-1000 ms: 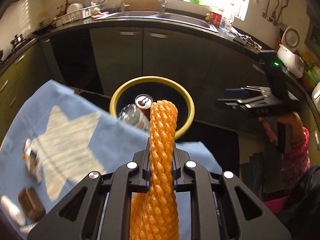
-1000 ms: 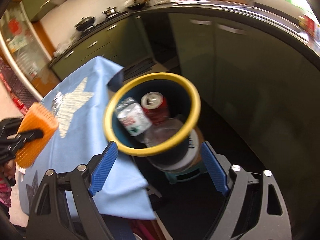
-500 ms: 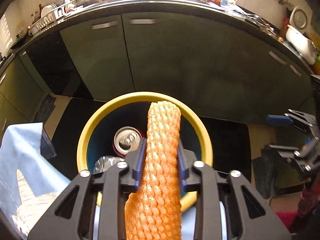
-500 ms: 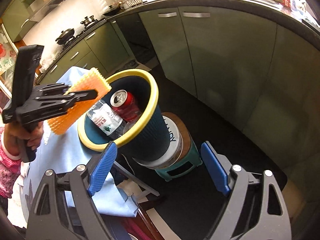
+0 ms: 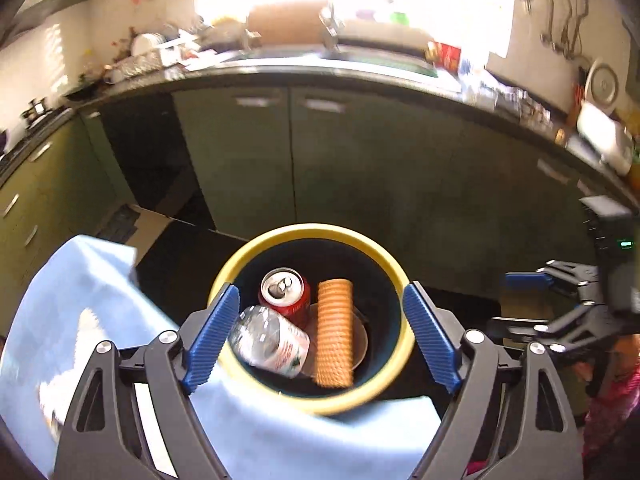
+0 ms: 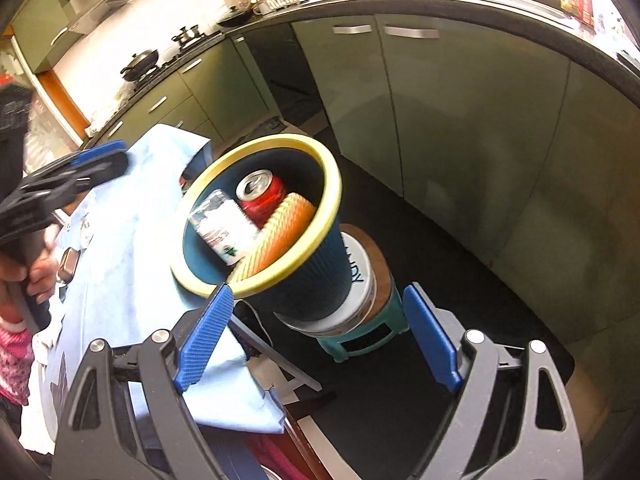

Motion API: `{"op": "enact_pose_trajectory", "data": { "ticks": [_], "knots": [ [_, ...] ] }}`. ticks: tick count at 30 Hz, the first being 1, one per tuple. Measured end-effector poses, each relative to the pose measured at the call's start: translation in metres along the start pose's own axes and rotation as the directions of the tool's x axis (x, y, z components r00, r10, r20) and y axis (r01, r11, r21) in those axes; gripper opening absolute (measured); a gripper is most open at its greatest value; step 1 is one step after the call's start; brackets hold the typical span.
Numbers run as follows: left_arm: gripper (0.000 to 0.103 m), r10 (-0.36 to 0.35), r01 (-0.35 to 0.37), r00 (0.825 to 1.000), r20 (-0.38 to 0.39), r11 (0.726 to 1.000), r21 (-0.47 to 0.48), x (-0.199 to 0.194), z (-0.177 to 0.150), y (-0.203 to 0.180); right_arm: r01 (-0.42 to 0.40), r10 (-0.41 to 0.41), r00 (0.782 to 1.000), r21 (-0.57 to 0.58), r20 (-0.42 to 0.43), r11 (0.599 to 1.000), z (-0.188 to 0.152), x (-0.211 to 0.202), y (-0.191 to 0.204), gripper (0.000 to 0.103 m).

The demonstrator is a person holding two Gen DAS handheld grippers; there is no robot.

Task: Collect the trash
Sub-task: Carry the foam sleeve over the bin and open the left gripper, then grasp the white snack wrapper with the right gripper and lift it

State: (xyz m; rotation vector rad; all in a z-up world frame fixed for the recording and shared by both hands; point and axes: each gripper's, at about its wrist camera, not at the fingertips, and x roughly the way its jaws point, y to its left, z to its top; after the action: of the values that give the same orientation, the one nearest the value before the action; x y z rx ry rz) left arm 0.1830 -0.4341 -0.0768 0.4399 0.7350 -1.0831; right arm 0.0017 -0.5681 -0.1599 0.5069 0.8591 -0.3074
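A dark bin with a yellow rim [image 5: 394, 280] [image 6: 332, 184] stands beside the blue-clothed table. Inside it lie an orange foam net sleeve [image 5: 335, 332] [image 6: 280, 232], a red soda can [image 5: 285, 292] [image 6: 260, 196] and a clear plastic bottle [image 5: 272, 340] [image 6: 220, 228]. My left gripper [image 5: 320, 340] is open and empty, just above the bin's near rim; it also shows in the right wrist view [image 6: 84, 168]. My right gripper [image 6: 316, 340] is open and empty, to the right of the bin; it also shows in the left wrist view [image 5: 532, 300].
The bin rests on a white tub [image 6: 360, 280] on a small teal stool [image 6: 368, 336]. The table with the light blue cloth [image 5: 80, 300] [image 6: 120, 264] carries small wrapped items [image 6: 68, 262]. Green cabinets [image 5: 340, 168] and a dark floor lie behind.
My left gripper opened and let go of the orange foam sleeve, which now lies in the bin. The gripper pulled back a little. The right gripper stayed open.
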Motion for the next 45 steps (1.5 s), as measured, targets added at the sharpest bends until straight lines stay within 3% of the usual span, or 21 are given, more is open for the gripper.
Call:
{"op": "enact_pose_trajectory", "data": {
  "ticks": [5,10,15,18,22,24,30,35,41,45],
  "knots": [
    [0.090,0.079,-0.072,0.991,0.108,0.995,-0.063,-0.078,-0.047,0.011,-0.014,0.013,1.000,-0.049,-0.010,0.999,0.004,0.003,0.023,0.083],
    [0.094,0.235,-0.198,0.951,0.199,0.962,-0.191,-0.154,-0.120,0.036,-0.032,0.028,0.999,-0.134,-0.037,0.990,0.010,0.014,0.056,0.083],
    [0.095,0.387,-0.300,0.906,0.174,0.875,-0.381,-0.209,-0.196,0.073,-0.080,0.064,0.996,-0.277,-0.067,0.957,0.018,0.029,0.121,0.083],
    [0.097,0.462,-0.343,0.877,0.134,0.796,-0.499,-0.237,-0.240,0.094,-0.134,0.110,0.990,-0.371,-0.085,0.919,0.023,0.039,0.172,0.083],
    [0.098,0.535,-0.395,0.839,0.098,0.724,-0.566,-0.258,-0.276,0.106,-0.230,0.185,0.973,-0.473,-0.141,0.851,0.029,0.059,0.244,0.083],
    [0.098,0.551,-0.409,0.830,0.085,0.706,-0.578,-0.263,-0.289,0.112,-0.286,0.222,0.957,-0.498,-0.184,0.819,0.036,0.074,0.279,0.083],
    [0.098,0.570,-0.436,0.819,0.072,0.699,-0.567,-0.261,-0.301,0.113,-0.309,0.188,0.943,-0.518,-0.273,0.798,0.061,0.134,0.369,0.083],
    [0.098,0.556,-0.422,0.828,0.075,0.705,-0.570,-0.251,-0.297,0.109,-0.263,0.101,0.944,-0.532,-0.315,0.805,0.071,0.182,0.415,0.083],
    [0.098,0.548,-0.411,0.832,0.086,0.713,-0.568,-0.248,-0.299,0.105,-0.193,0.014,0.951,-0.560,-0.308,0.806,0.067,0.211,0.432,0.083],
    [0.098,0.541,-0.402,0.836,0.089,0.716,-0.570,-0.246,-0.300,0.104,-0.153,-0.035,0.955,-0.591,-0.295,0.792,0.063,0.220,0.435,0.070]
  ]
}}
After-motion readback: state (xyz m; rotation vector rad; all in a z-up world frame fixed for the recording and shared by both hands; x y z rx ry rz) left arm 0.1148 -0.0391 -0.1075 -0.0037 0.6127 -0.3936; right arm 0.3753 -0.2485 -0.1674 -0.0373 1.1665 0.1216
